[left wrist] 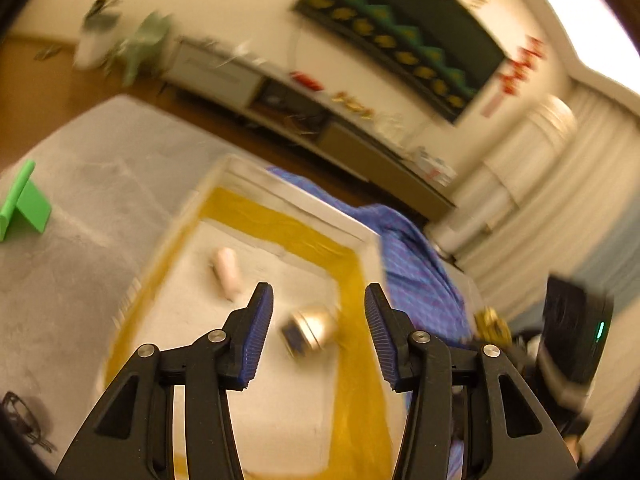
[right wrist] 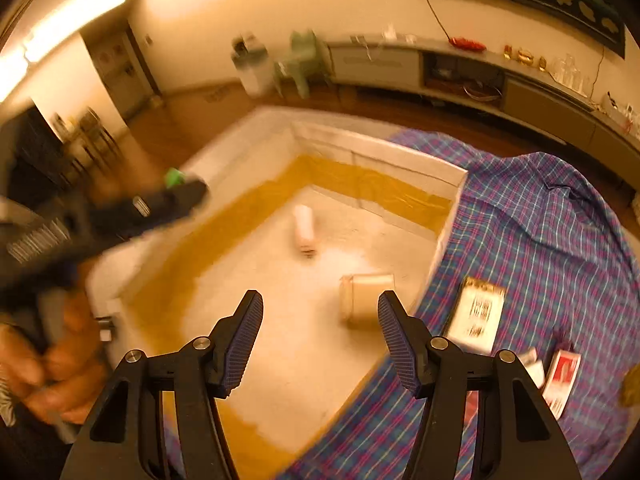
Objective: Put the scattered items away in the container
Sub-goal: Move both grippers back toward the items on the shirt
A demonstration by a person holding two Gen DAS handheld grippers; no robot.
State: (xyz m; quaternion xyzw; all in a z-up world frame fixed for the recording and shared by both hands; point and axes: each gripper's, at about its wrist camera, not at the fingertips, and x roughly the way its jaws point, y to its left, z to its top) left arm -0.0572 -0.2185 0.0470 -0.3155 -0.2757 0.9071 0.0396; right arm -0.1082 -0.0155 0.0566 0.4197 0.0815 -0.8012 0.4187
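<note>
Both views were blurred. The left gripper [left wrist: 319,308] and right gripper [right wrist: 320,316] hung over the box [right wrist: 452,184], each with jaws wide apart and holding nothing. Two items already lay on the box floor: a pink tube [right wrist: 303,226] at frame centre and a small jar [right wrist: 366,298] on its side, lower right of it. Still outside, at lower right on the plaid cloth [right wrist: 540,220], lay a card [right wrist: 476,314] and a red-and-white packet [right wrist: 564,380]. Judged partly done.
</note>
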